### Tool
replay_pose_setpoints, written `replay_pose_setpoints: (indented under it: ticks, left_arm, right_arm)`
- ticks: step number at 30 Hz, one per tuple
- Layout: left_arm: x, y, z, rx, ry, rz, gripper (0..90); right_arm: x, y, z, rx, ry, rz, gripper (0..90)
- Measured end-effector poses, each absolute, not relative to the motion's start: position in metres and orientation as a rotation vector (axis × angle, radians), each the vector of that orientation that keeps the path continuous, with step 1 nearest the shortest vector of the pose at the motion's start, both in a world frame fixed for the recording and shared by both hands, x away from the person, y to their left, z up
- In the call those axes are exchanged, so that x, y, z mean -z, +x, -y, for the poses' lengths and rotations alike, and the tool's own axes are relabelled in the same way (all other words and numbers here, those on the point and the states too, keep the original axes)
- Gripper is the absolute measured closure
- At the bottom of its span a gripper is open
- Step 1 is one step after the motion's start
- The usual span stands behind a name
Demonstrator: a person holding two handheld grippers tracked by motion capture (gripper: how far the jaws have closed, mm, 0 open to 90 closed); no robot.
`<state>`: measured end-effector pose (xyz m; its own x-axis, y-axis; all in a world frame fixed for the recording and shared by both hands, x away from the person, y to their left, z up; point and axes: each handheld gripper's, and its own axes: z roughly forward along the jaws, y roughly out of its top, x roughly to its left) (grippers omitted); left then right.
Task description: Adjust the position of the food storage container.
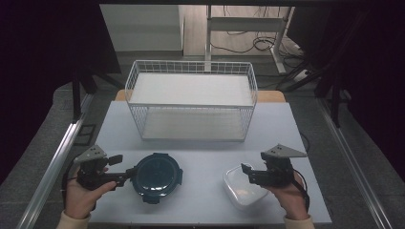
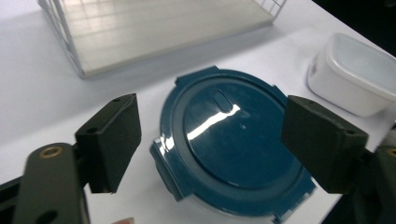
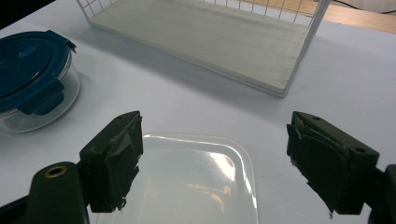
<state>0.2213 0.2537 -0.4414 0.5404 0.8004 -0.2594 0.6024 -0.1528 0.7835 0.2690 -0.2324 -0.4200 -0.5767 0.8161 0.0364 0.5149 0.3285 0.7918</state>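
A round glass container with a dark blue clip lid point(image 1: 156, 177) point(image 2: 233, 149) sits at the table's front left. My left gripper point(image 1: 119, 169) point(image 2: 217, 135) is open just left of it, its jaws spread to either side of the lid and apart from it. At the front right lies a white rectangular container with a translucent lid point(image 1: 243, 191) point(image 3: 187, 182). Over its right part my right gripper point(image 1: 247, 174) point(image 3: 233, 154) hovers open, holding nothing. The blue-lidded container point(image 3: 28, 74) is to the left in the right gripper view.
A white wire rack with two pale shelves point(image 1: 191, 102) point(image 2: 154, 32) point(image 3: 201, 37) stands at the back middle of the white table point(image 1: 200, 152). Metal rails run along both sides of the table. A desk frame and cables lie on the floor behind.
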Motion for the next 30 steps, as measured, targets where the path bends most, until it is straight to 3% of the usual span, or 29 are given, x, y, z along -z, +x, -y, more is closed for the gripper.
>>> replay_pose_setpoints:
  ticks: [11, 17, 21, 30]
  left_arm:
    - [0.445, 0.204, -0.245, -0.245, 1.910, -1.136, 35.0]
    - [0.449, 0.196, -0.229, -0.161, 1.989, -1.082, 67.3]
    - [0.454, 0.190, -0.218, -0.103, 2.044, -1.042, 81.2]
    - [0.461, 0.180, -0.202, -0.023, 2.169, -0.933, 90.0]
  right_arm:
    - [0.424, 0.272, 0.230, -1.095, 1.199, -2.241, 18.6]
    - [0.424, 0.272, 0.229, -1.097, 1.193, -2.242, 18.5]
    - [0.424, 0.272, 0.231, -1.095, 1.202, -2.233, 18.6]
    - [0.425, 0.272, 0.230, -1.083, 1.206, -2.232, 18.6]
